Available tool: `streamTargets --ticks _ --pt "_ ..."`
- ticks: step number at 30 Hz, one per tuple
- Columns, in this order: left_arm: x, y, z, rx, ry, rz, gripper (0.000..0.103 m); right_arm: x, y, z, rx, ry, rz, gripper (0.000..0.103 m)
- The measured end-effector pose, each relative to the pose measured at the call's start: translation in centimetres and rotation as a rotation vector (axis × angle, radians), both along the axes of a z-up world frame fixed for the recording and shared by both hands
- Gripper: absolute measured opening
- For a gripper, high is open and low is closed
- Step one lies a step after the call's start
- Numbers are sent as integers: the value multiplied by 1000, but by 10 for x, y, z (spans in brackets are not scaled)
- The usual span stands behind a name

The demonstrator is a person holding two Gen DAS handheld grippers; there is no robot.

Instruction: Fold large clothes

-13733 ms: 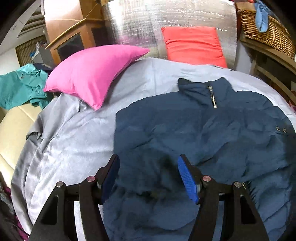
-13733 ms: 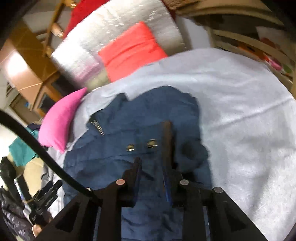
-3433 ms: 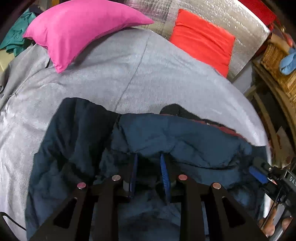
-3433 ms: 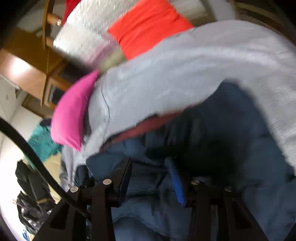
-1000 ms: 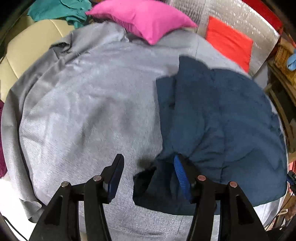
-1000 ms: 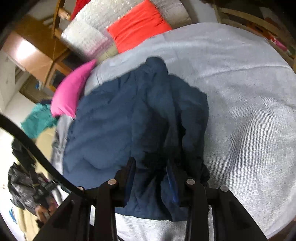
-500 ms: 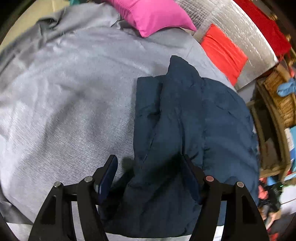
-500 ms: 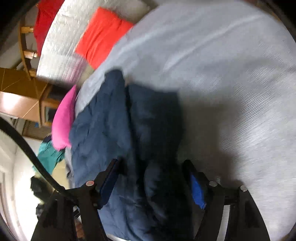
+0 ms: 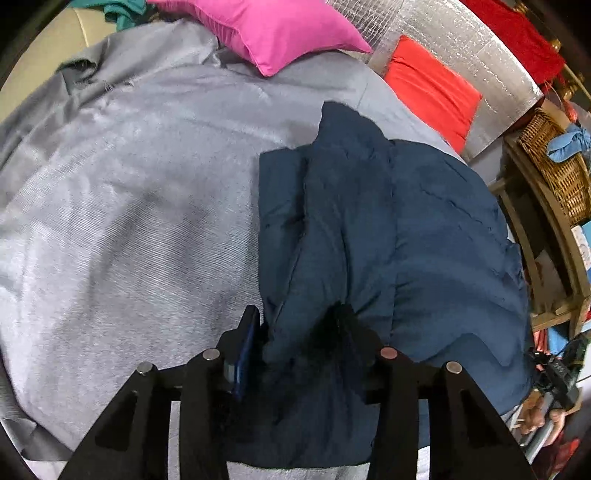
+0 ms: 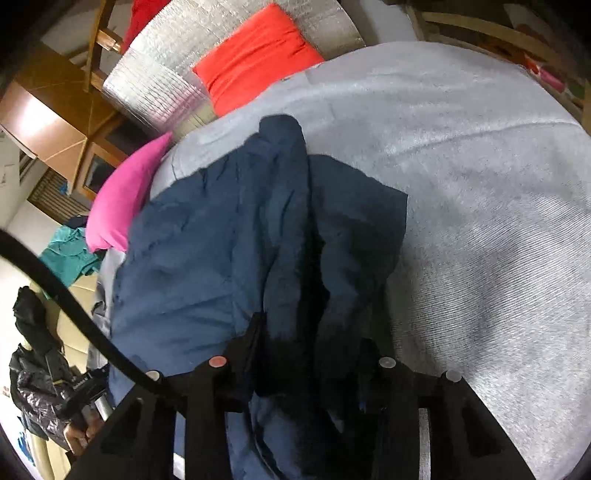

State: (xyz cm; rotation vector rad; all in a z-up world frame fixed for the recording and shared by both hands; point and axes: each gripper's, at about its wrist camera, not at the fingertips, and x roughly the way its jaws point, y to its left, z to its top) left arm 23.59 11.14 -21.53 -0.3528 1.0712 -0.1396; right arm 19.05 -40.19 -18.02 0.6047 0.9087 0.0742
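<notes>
Both claws, the left claw and the right claw, are closing on the blue jacket with bunched cloth between their fingers, so they should be lifting together, keeping the edge even over the grey bed.

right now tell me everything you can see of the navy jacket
The navy jacket is a dark blue, padded-looking garment, rumpled and folded into a long bundle with a raised ridge down its middle. It lies on the grey bedspread, apart from the pink pillow and the red cushion. Its near end bunches up between the fingers of both claws: the left claw and the right claw each have fabric between their jaws.
</notes>
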Motion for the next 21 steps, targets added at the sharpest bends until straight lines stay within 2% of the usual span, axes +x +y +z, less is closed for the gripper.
streamTargets --ticks 3,6,7,8,10,13,16,18,21 --pt "-11 -5 19 49 -45 34 46 -11 -9 15 -5 -13 -44 45" --pt "-29 -18 50 124 -182 46 46 -23 -7 40 -68 -99 -97 45" --pt "-37 -26 63 158 -253 40 47 -27 -4 49 -102 -150 -102 45" --pt "-41 -30 69 172 -288 33 52 -34 1 58 -121 -203 -84 45" --pt "-49 -47 79 204 -361 -8 58 -39 17 68 -133 -249 -28 45" --pt "-50 -74 73 252 -337 -97 58 -41 45 65 -154 -254 82 45" --pt "-45 -98 54 319 -272 -155 58 -29 65 46 -160 -163 150 45" --pt "-41 -108 36 366 -199 -169 59 -20 74 27 -166 -84 169 45" --pt "-36 -109 21 387 -164 -174 63 -14 78 15 -189 -46 178 46"
